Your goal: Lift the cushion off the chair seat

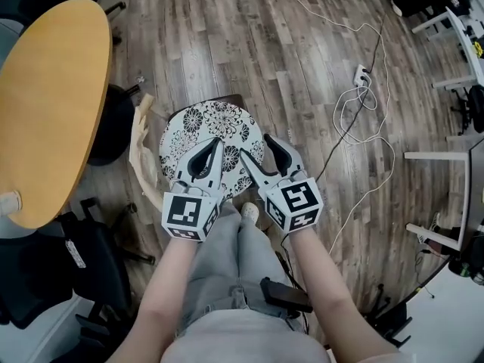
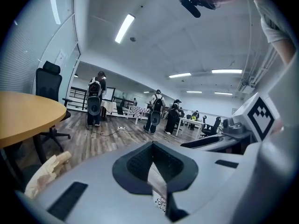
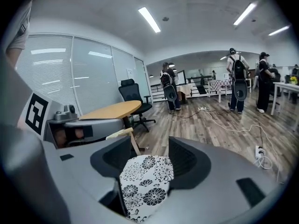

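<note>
Room: an open office with a wood-plank floor (image 1: 302, 44), ceiling strip lights and people with backpacks (image 3: 239, 80) standing well beyond the claws.
Right claw (image 1: 257, 146) (image 3: 150, 148): released, jaws spread wide. The cushion's patterned top shows in the gap between the pads, and neither pad presses on it.
Left claw (image 1: 215, 144) (image 2: 152, 146): clenched, the two tips meeting. Only a thin slice of pattern shows through the slit behind them.
Cushion (image 1: 208, 123) (image 3: 147, 185) (image 2: 160, 202): directly under and ahead of both claws, lying flat on the chair seat (image 1: 233, 99). A dark corner of the seat peeks out past its far rim.
Facing: black-and-white flower side up. It is a round disc, so no long axis shows.
Edges: the near rim sits beneath the claw bodies. The right rim is just outside the right claw, and the left rim is outside the left claw.
Left of the claws: a cream bundle (image 1: 140, 146) touches the cushion's rim, then come a black office chair (image 1: 113, 123) and a round yellow table (image 1: 45, 104).
Right of the claws: bare planks, with a white cable (image 1: 355, 116) and power strip (image 1: 361, 74) well apart.
Behind the claws: the person's legs (image 1: 227, 263).
Ahead: bare planks beyond the seat.
</note>
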Demonstrator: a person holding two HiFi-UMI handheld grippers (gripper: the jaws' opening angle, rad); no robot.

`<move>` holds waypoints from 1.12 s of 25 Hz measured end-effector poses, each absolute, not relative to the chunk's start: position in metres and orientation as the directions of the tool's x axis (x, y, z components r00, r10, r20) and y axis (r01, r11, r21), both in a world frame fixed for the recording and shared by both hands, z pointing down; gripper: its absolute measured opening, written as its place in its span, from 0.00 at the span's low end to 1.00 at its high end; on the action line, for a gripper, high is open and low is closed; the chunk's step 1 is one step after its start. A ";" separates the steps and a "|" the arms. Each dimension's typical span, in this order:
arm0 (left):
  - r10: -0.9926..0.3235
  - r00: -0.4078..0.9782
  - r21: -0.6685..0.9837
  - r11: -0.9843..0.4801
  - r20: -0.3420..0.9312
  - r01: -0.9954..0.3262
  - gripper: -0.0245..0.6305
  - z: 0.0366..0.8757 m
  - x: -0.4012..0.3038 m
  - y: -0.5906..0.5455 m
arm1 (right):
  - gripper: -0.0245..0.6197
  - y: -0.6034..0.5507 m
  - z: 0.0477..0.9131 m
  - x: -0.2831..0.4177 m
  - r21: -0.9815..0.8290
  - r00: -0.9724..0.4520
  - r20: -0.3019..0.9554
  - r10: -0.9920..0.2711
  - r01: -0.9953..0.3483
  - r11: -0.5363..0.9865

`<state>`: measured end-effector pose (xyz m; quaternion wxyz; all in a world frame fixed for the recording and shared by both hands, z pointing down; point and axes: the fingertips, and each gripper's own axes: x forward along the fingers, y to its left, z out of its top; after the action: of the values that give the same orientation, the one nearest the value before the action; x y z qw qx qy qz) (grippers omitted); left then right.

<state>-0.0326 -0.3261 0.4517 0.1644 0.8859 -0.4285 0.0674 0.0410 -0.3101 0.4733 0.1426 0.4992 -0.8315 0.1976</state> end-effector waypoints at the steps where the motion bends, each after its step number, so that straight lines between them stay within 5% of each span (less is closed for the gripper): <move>1: -0.733 0.625 0.238 -0.578 0.269 -0.780 0.04 0.459 -0.031 -0.328 | 0.45 -0.313 0.482 0.042 -0.189 -0.460 0.444 -0.769 -0.887 0.422; 28: -0.697 0.614 0.288 -0.542 0.370 -0.790 0.04 0.644 0.020 -0.364 | 0.45 -0.363 0.774 0.109 -0.211 -0.393 0.717 -0.575 -0.909 0.359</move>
<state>0.0195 -0.3645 0.6444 0.2172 0.8716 -0.4265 0.1061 0.1091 -0.3633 0.7738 0.2746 0.4775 -0.7772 0.3044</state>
